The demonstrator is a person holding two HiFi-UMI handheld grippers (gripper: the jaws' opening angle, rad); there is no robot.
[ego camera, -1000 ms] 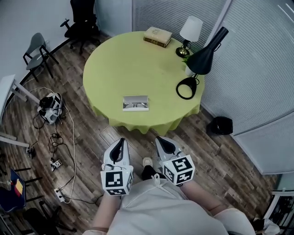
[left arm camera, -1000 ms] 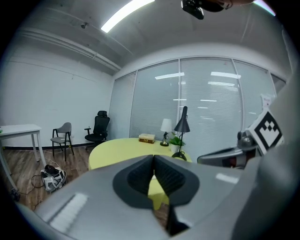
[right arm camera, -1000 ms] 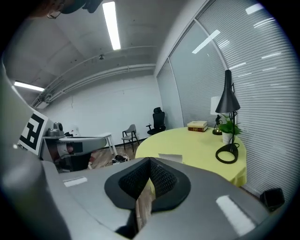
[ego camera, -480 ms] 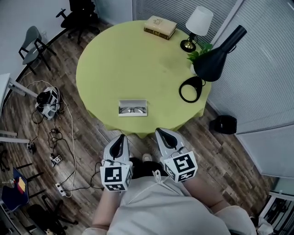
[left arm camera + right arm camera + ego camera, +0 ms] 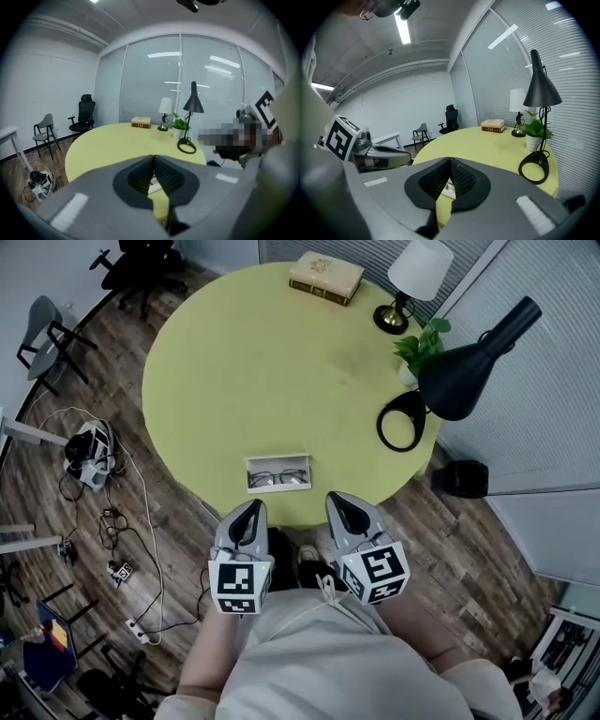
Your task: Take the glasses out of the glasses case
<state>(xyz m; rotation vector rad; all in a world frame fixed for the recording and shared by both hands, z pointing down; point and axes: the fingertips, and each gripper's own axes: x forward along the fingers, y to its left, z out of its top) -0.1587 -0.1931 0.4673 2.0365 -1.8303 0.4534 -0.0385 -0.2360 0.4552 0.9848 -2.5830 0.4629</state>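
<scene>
Case [image 5: 278, 473]: lies open on the table [image 5: 216, 362], close to the near edge, lid up. Glasses [image 5: 277, 480] are seen inside, lenses side by side, not yet taken out. The long axis of the case runs left to right across the head view, roughly parallel to the table edge.

Left gripper [image 5: 250, 512] and right gripper [image 5: 336, 502]: both are held short of the table edge, over the floor, pointed forward and somewhat down. The case lies just ahead, between their two lines. The left gripper is judged slightly nearer.

Jaws: both pairs are closed together, pads meeting, with nothing between them. Both will have to be opened before the glasses can be gripped.

A lamp [image 5: 469, 371] and a book [image 5: 325, 277] stand well apart, at the far side.
</scene>
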